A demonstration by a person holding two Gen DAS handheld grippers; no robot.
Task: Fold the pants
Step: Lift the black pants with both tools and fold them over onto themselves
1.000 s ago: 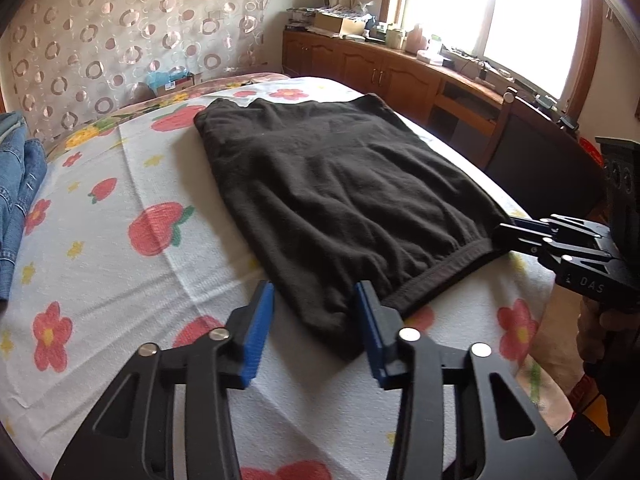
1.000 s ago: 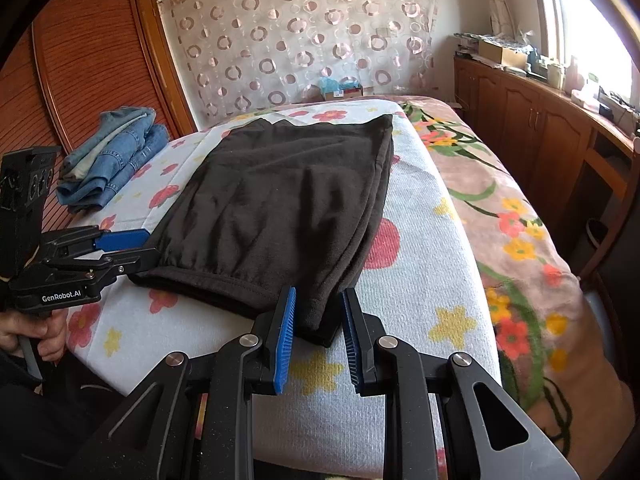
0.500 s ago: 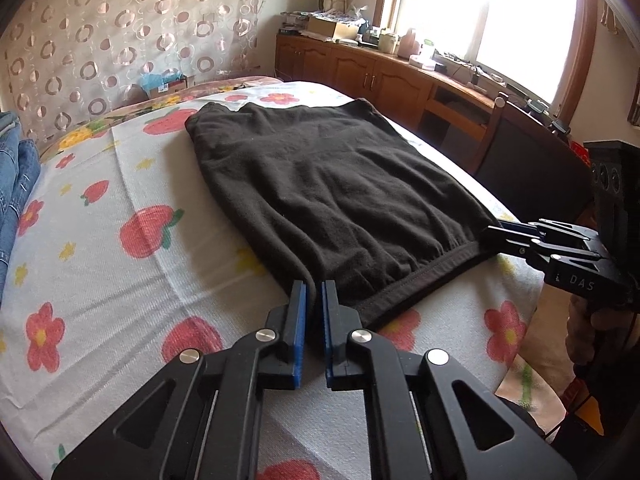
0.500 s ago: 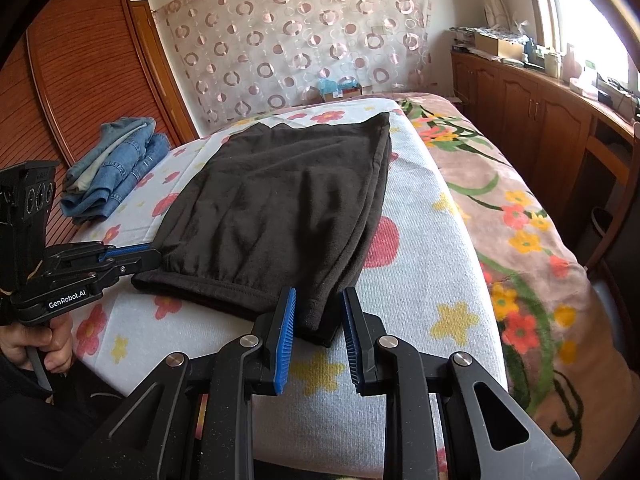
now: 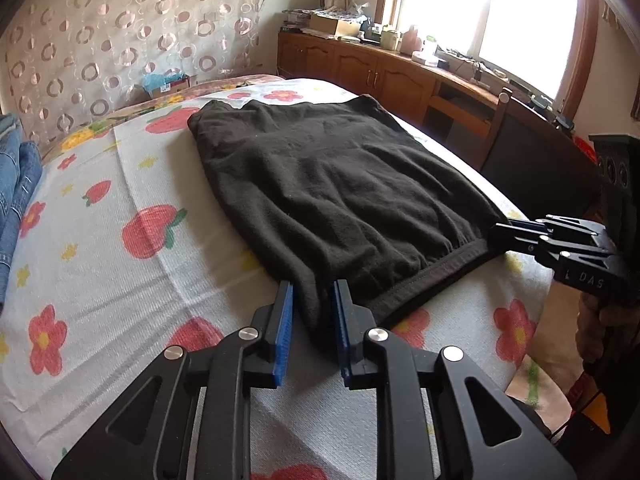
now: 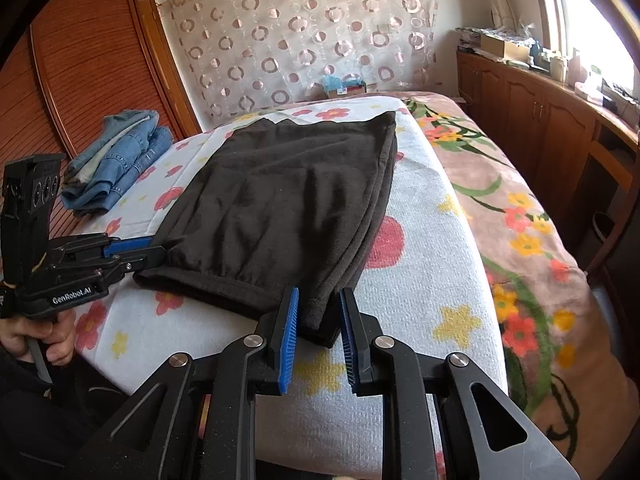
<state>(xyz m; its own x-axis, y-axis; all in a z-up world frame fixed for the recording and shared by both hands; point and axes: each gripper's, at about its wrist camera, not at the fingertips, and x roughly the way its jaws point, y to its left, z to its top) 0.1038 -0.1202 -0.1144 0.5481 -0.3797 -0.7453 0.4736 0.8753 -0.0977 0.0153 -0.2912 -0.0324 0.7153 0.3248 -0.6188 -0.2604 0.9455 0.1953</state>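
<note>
I held the black pants [image 5: 340,196] flat on the floral bed cover [image 5: 132,280], waistband edge nearest me. My left gripper [image 5: 312,336], jaws having just reopened slightly, pinched one waistband corner; my right gripper [image 6: 318,334], jaws having just narrowed, pinched the other, presumably to lift both together for folding. No containers were involved.

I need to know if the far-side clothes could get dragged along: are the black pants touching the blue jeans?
Apart. The right wrist view shows the black pants and the blue jeans separated by a strip of bare flowered bedspread.
</note>
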